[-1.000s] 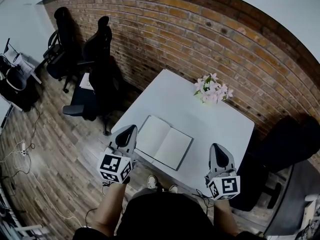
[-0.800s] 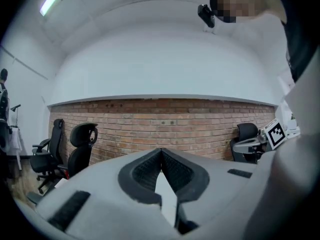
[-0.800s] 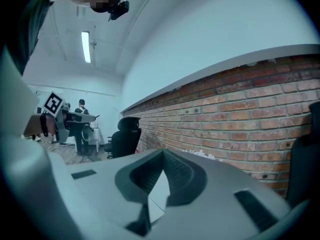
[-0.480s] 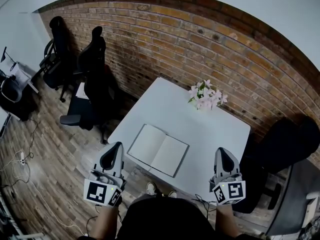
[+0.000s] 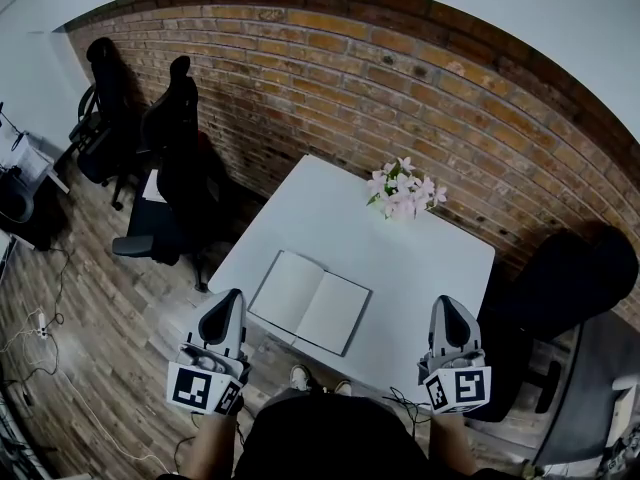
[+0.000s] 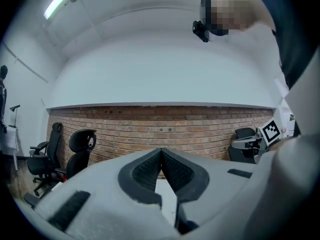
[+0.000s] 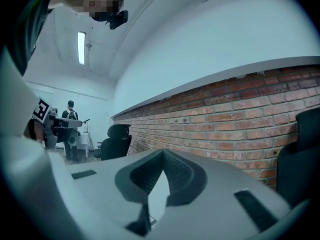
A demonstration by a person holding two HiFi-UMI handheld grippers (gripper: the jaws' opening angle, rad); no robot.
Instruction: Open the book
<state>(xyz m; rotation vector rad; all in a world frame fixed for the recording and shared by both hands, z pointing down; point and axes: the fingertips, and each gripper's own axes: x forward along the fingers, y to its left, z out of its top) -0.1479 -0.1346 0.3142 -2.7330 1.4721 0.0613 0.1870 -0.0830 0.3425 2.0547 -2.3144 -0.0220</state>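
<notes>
Book (image 5: 309,301) lies open, blank white pages up; near the table's front-left edge.

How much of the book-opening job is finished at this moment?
Done: the book lies open and flat on the white table. In hand: nothing; the left gripper and right gripper are both shut, empty and clear of the book. Left: nothing visible.

The left gripper (image 5: 231,303) and right gripper (image 5: 446,308) point level, jaws together.
</notes>
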